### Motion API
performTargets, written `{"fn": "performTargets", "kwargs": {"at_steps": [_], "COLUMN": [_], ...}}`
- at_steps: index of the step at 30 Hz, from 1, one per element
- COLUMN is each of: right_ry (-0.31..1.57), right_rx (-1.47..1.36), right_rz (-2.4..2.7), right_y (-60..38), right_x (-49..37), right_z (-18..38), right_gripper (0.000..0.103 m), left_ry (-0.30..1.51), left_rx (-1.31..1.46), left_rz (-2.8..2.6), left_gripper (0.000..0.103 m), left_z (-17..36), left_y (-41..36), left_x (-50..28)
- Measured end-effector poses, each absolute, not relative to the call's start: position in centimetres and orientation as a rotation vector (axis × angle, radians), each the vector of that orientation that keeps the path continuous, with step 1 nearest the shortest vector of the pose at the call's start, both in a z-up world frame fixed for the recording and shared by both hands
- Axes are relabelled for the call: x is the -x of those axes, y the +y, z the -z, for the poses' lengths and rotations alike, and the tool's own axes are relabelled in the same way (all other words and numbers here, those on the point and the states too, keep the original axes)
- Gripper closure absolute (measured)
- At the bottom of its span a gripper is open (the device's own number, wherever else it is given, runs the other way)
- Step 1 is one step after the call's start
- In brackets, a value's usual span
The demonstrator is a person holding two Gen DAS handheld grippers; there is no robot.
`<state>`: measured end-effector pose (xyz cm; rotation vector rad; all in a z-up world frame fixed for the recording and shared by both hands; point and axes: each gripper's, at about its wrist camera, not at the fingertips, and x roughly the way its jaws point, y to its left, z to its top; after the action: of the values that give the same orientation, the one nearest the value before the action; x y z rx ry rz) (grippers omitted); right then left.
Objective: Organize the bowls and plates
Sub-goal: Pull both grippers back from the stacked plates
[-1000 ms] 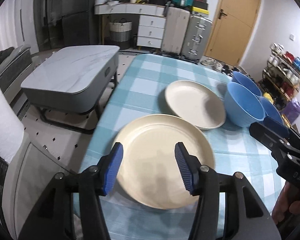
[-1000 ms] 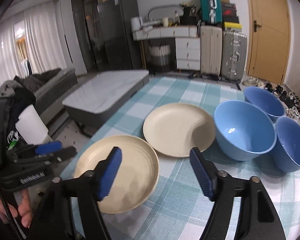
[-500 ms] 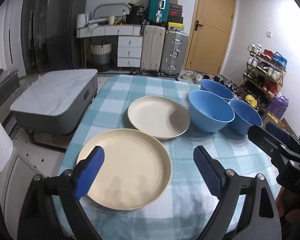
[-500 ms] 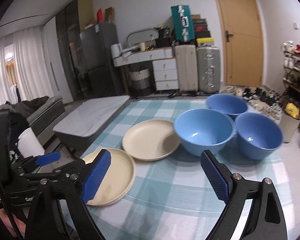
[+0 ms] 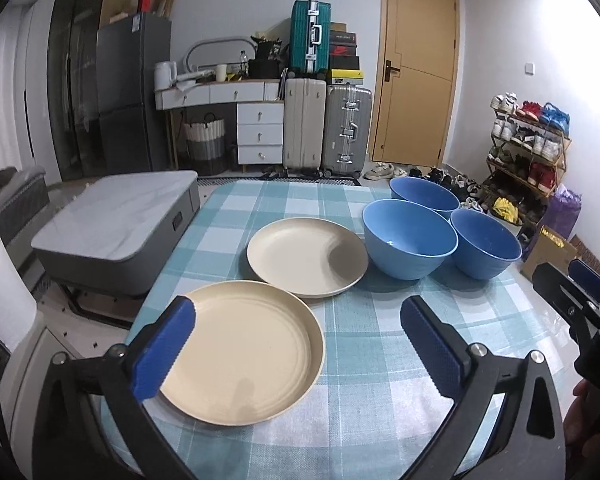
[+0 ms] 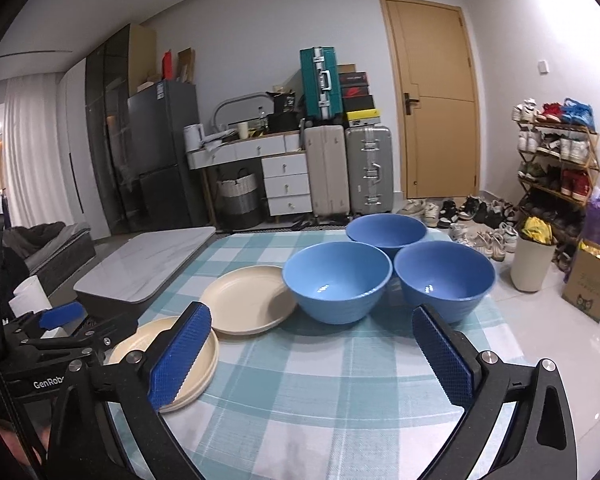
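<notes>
Checked-cloth bench (image 5: 352,364): both hand-held grippers, left (image 5: 300,350) and right (image 6: 310,356), just opened wide, empty. Near plate (image 5: 240,354) overhangs bench edge; clumsy nudge could tip it off.

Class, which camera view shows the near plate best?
The left wrist view: the near plate lies almost whole, seen from above, only its left edge behind a finger. In the right wrist view the plate is low, foreshortened and partly hidden by the right gripper's finger.

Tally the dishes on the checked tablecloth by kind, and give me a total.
Cream plates: 2, near plate and far plate
Blue bowls: 3, front left bowl, front right bowl, back bowl
Total: 5
</notes>
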<state>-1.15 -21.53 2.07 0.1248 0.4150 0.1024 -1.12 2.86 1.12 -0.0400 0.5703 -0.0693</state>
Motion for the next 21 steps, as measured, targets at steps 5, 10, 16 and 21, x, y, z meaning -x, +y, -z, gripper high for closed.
{"fn": "performTargets", "kwargs": {"at_steps": [5, 10, 16, 21], "right_ry": [0.450, 0.493, 0.499, 0.490], "right_rx": [-0.146, -0.159, -0.184, -0.175], "right_rz": [-0.089, -0.081, -0.049, -0.052], "right_y": [-22.3, -22.3, -22.4, -22.2], "right_x": [1.2, 0.1, -0.6, -0.8], "right_z": [-0.7, 0.7, 1.4, 1.2], "right_gripper": [0.001, 0.001, 0.001, 0.001], "left_ry": [0.558, 0.581, 0.593, 0.590], "left_rx": [0.001, 0.012, 0.005, 0.022], "left_rz": [0.078, 0.068, 0.040, 0.030], "left_gripper": [0.000, 0.000, 0.000, 0.000], "left_z": [-0.8, -0.1, 0.6, 0.7], "left_y": [2.0, 2.0, 2.2, 2.7], "left_x": [1.2, 0.8, 0.5, 0.3]}}
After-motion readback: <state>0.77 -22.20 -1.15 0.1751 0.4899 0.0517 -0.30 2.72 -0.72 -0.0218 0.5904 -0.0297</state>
